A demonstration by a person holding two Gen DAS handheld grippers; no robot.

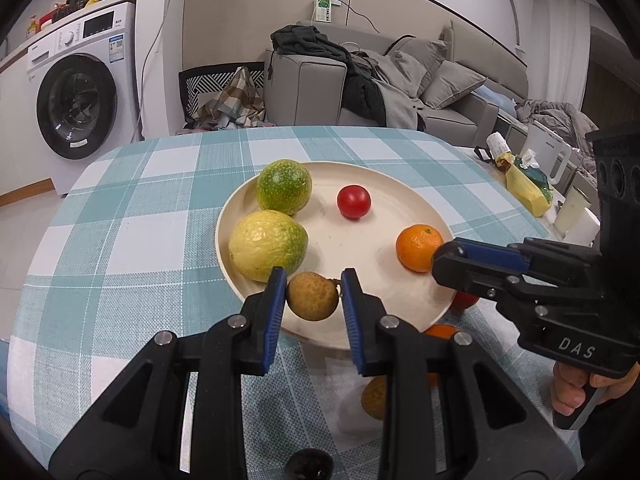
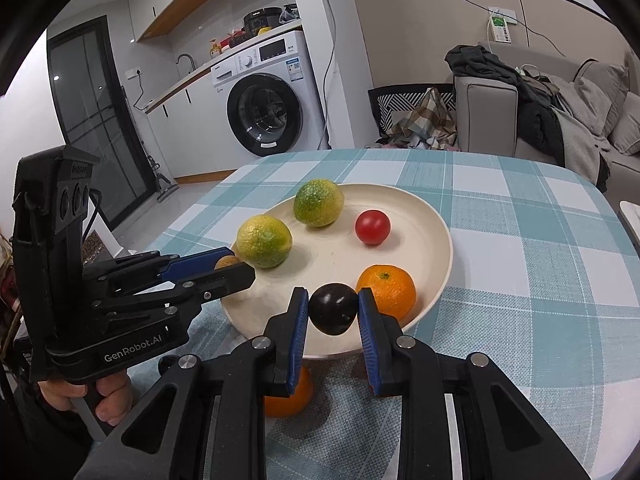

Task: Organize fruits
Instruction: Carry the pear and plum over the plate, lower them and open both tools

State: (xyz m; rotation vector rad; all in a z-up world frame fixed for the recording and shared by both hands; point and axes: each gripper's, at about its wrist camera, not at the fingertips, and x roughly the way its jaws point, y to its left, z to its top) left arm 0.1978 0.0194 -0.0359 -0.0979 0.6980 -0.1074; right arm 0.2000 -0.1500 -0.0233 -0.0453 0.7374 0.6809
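Note:
A cream plate on the checked tablecloth holds a green fruit, a yellow-green fruit, a red tomato and a mandarin. My left gripper is shut on a small brown round fruit above the plate's near rim. In the right wrist view my right gripper is shut on a dark purple fruit above the plate, right beside the mandarin. The left gripper comes in from the left with the brown fruit.
Loose fruit lies on the cloth near the plate's near rim: an orange, another brown fruit and a red one. A yellow bag, a white kettle and a cup stand at the table's right edge.

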